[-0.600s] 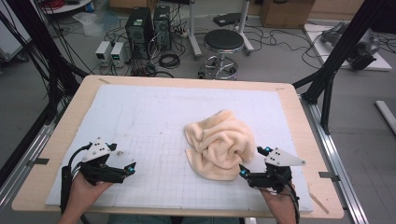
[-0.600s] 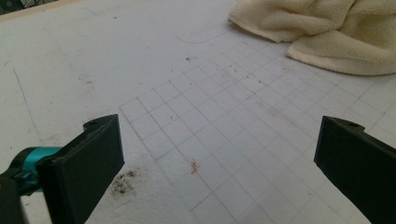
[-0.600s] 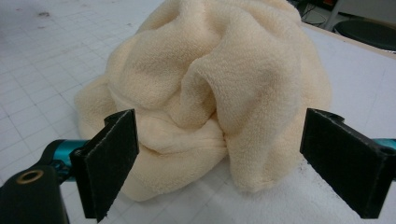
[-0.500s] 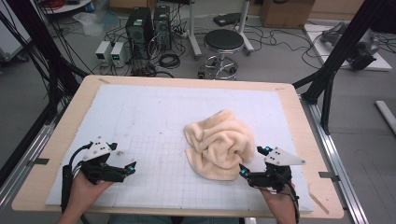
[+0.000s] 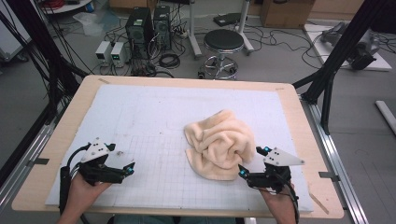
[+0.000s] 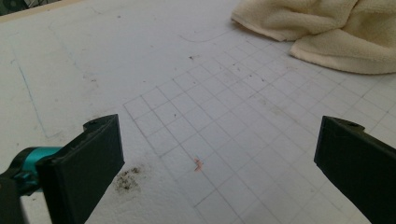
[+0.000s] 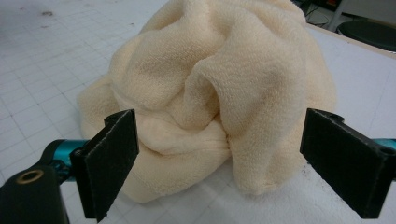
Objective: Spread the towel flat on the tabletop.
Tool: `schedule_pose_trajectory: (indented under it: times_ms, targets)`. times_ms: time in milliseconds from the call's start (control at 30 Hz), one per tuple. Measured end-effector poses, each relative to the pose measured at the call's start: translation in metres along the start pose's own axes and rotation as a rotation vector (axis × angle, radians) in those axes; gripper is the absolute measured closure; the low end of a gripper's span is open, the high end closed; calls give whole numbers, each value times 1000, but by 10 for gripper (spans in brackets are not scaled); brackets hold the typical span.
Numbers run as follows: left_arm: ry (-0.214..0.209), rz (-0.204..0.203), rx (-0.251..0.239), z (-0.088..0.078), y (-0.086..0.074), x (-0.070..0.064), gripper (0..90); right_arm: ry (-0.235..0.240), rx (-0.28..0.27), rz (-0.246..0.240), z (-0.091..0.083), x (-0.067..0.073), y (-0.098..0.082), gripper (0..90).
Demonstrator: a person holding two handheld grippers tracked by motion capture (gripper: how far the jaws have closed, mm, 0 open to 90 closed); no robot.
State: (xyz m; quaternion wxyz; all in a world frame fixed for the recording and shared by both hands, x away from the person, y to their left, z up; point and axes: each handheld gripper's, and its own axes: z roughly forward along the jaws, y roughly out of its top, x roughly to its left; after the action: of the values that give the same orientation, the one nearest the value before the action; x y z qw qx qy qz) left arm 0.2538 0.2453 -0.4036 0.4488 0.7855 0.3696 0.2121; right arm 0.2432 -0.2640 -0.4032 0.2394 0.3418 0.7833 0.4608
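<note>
A wooden table (image 5: 299, 116) carries a white gridded mat (image 5: 154, 116) that covers most of its top, and on the mat, right of centre, lies a crumpled cream towel (image 5: 219, 144), bunched into thick folds with its near edge spilling toward the person's side. At the near right corner of the mat, the right gripper (image 5: 250, 161) is held level in the person's hand, its jaws spread wide and pointed at the near right side of the towel; in the right gripper view the cloth (image 7: 219, 93) rises just ahead of and between the two black jaws, with neither pad pressing on it. At the near left, the left gripper (image 5: 128, 169) rests low over bare mat, well apart from the towel, its jaws likewise released and holding nothing. The left gripper view looks across grid lines and a dark smudge (image 6: 126, 179) to the towel's edge (image 6: 327, 32) in the far corner.
</note>
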Motion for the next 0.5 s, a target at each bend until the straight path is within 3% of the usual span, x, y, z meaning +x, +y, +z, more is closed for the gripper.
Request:
schedule_pose_trajectory:
  times_ms: [333, 500]
  targets:
    - [2, 1, -8, -2, 0, -3, 17, 15, -2, 4, -3, -2, 4, 109]
    - [7, 7, -12, -1, 0, -3, 17, 50, -11, -19, -3, -4, 26, 109]
